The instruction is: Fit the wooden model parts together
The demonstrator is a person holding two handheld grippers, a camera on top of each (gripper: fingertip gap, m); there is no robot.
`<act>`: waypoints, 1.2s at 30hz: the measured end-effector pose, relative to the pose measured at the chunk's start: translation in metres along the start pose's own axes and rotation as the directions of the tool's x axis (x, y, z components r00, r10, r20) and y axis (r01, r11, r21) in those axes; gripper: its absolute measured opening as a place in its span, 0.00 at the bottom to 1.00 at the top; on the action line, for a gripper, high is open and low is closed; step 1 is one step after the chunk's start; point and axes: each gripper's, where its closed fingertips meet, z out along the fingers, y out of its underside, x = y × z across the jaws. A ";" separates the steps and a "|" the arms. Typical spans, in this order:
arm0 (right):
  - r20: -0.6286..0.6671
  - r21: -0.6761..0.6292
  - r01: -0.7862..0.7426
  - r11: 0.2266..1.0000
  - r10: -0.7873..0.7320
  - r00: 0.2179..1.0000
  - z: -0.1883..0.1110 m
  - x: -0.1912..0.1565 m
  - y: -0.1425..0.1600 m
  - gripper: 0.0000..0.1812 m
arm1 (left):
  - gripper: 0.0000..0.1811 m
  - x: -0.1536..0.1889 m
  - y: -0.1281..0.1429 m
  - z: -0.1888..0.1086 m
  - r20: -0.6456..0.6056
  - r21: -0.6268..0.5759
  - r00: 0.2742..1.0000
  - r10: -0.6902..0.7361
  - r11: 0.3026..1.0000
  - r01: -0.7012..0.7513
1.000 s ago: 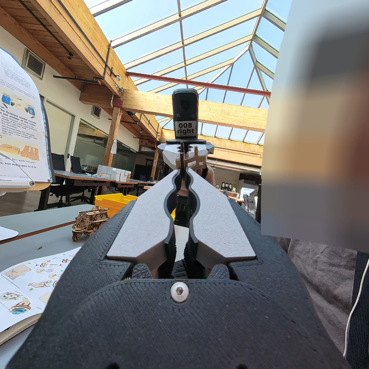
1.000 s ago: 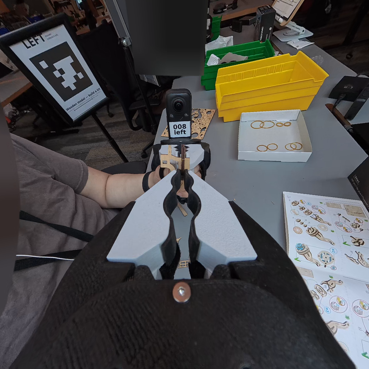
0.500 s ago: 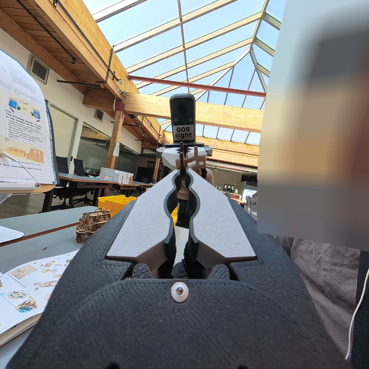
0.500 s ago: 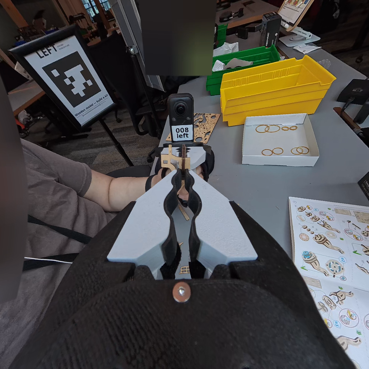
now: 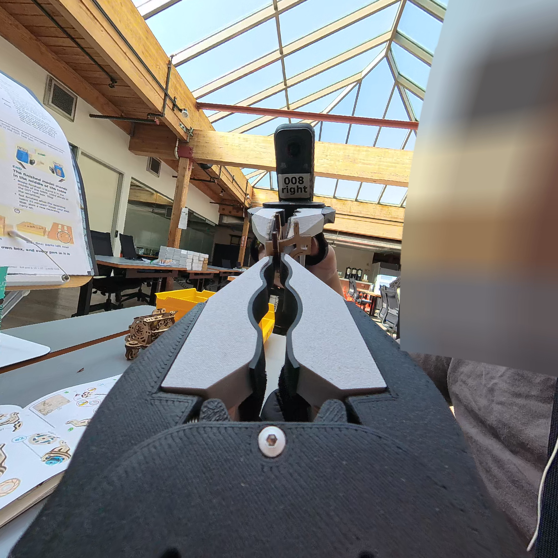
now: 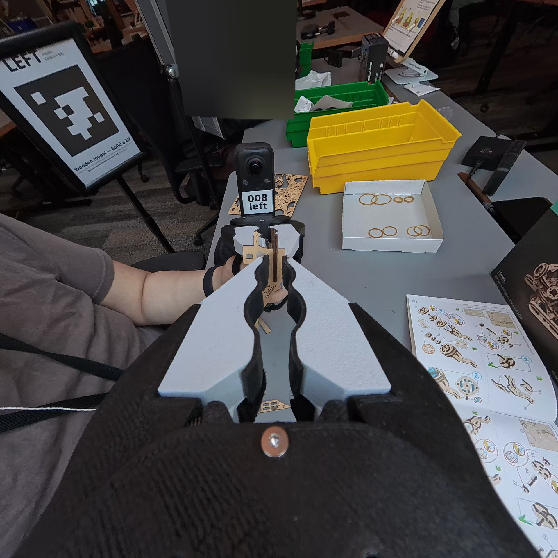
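My left gripper (image 5: 276, 258) and my right gripper (image 6: 273, 261) meet tip to tip above the grey table (image 6: 377, 277). Both are shut. Each pinches a thin wooden part (image 5: 275, 241) that shows edge-on between its tips (image 6: 274, 253). A flat, light wooden cross-shaped part (image 5: 297, 241) sits across that strip and shows face-on in the right wrist view (image 6: 253, 250). I cannot tell which gripper holds which piece. The right gripper (image 5: 285, 225) faces me in the left wrist view, and the left gripper (image 6: 268, 238) faces me in the right wrist view.
A built wooden model (image 5: 149, 329) stands on the table. An open instruction booklet (image 6: 483, 377), a white box of rubber bands (image 6: 392, 241), yellow (image 6: 377, 163) and green (image 6: 338, 99) bins, a punched wooden sheet (image 6: 291, 187) and loose pieces (image 6: 273, 406) lie around. A person's forearm (image 6: 151, 290) is at left. My two grippers' fingertips are within a few centimetres of each other.
Both grippers stay shut and tip to tip on the wooden parts. The pair has shifted slightly, so the background has moved a little in both views.
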 end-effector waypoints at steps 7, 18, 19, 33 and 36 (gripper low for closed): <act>0.002 -0.024 0.003 1.000 -0.003 1.000 0.003 0.000 0.004 0.01 | 0.00 0.000 0.001 0.000 0.003 -0.008 1.000 0.003 1.000 -0.003; 0.124 -0.023 -0.004 1.000 0.007 0.992 0.000 -0.009 0.008 0.01 | 0.00 0.008 0.004 0.002 -0.030 -0.032 0.999 0.018 0.999 -0.019; 0.117 -0.027 -0.003 1.000 0.007 0.993 0.001 -0.008 0.009 0.01 | 0.00 0.007 0.005 0.001 -0.024 -0.035 1.000 0.018 0.999 -0.019; 0.030 -0.060 0.058 0.997 -0.056 0.998 0.003 -0.005 0.011 0.01 | 0.00 0.004 0.006 0.000 0.011 -0.059 0.998 0.055 0.997 -0.054; 0.012 -0.066 0.062 0.996 -0.062 0.998 0.003 -0.003 0.012 0.01 | 0.00 0.002 0.007 -0.001 0.022 -0.063 0.998 0.058 0.996 -0.057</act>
